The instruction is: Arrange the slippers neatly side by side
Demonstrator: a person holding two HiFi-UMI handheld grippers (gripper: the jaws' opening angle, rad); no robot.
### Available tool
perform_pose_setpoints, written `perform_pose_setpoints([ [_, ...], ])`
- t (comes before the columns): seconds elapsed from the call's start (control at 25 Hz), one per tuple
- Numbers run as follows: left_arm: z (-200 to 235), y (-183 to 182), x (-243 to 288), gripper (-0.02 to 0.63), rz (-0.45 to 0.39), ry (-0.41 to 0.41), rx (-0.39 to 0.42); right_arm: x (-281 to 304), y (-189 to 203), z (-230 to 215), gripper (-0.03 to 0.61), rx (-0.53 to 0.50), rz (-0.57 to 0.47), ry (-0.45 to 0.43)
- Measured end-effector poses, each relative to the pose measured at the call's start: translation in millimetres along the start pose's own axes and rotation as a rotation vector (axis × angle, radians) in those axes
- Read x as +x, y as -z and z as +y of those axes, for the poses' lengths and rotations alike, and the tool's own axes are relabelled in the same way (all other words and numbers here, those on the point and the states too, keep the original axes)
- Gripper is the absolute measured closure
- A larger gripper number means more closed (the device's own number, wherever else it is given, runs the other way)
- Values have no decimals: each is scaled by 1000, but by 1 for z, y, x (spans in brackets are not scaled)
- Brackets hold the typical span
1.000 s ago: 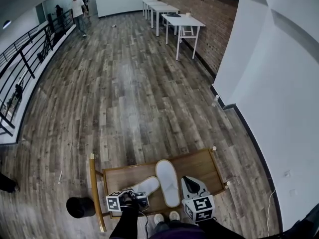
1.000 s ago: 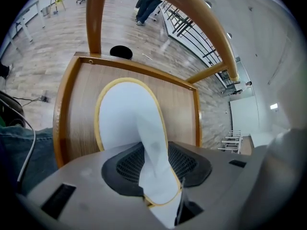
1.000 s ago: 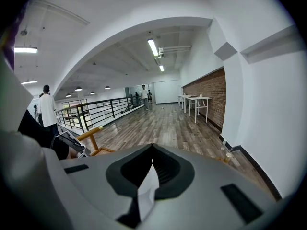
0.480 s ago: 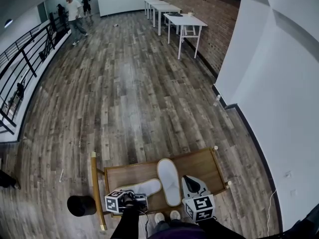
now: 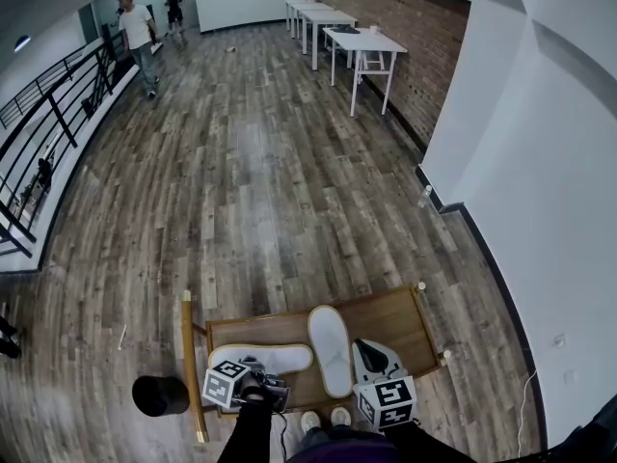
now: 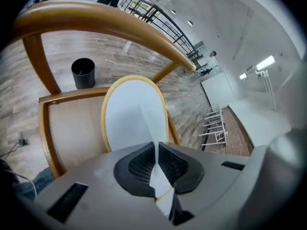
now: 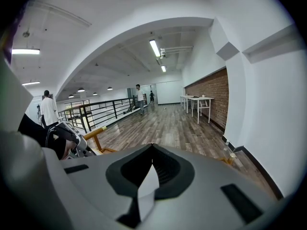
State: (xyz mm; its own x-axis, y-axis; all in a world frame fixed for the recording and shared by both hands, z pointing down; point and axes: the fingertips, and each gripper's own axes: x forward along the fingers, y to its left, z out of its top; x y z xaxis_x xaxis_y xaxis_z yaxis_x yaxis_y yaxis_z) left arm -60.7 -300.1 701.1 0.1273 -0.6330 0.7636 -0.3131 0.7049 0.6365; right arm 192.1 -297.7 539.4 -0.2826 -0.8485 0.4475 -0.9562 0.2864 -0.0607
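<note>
On the wooden counter [image 5: 386, 318], two white slippers are lying at an angle to each other, not side by side. The second slipper [image 5: 331, 350] is lying near the counter's middle, lengthwise toward the counter's far edge. The held slipper [image 5: 280, 357] is lying crosswise toward the counter's left end. Its tip is coming close to the second slipper's side; whether they are touching, I cannot tell.

The left hand-held gripper [image 6: 156, 152] is clamping the held slipper. Its jaws have just been closing, and the pads are pinching the slipper's thin, yellow-edged rim. The flat white face is filling the left gripper view above the counter's boards.

The right hand-held gripper [image 7: 152, 150] is hovering over the counter's right part, just beside the second slipper. Its jaws are together, with nothing between them.

Markings: the left marker cube [image 5: 227, 384] and the right marker cube [image 5: 388, 401] are showing black-and-white square patterns, not words. Any print on the slippers is too small to read.

A black bin [image 5: 159, 394] is standing on the floor just off the counter's left end. White tables [image 5: 359, 41] are standing well beyond the counter's far edge, along a brick wall.
</note>
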Motion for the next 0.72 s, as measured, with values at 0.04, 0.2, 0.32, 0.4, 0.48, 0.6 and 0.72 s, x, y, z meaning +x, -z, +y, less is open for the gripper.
perform_pose_setpoints([
  [0.04, -2, 0, -1, 601, 7, 3, 30, -1, 0, 0, 580, 1, -1, 1],
  [0.2, -6, -1, -1, 601, 37, 14, 123, -2, 0, 1, 580, 2, -4, 0],
  [0.32, -13, -4, -2, 601, 54, 29, 201, -2, 1, 2, 580, 4, -6, 1],
  [0.4, -20, -3, -4, 601, 65, 57, 255, -3, 2, 0, 580, 5, -7, 1],
  [0.48, -31, -2, -7, 601, 78, 85, 317, -5, 2, -2, 580, 7, -10, 1],
  [0.6, -46, 2, -11, 601, 113, 109, 447, -7, 0, -2, 580, 8, -11, 2],
  [0.72, -57, 7, -14, 601, 148, 137, 559, -8, 0, 0, 580, 8, -11, 2],
])
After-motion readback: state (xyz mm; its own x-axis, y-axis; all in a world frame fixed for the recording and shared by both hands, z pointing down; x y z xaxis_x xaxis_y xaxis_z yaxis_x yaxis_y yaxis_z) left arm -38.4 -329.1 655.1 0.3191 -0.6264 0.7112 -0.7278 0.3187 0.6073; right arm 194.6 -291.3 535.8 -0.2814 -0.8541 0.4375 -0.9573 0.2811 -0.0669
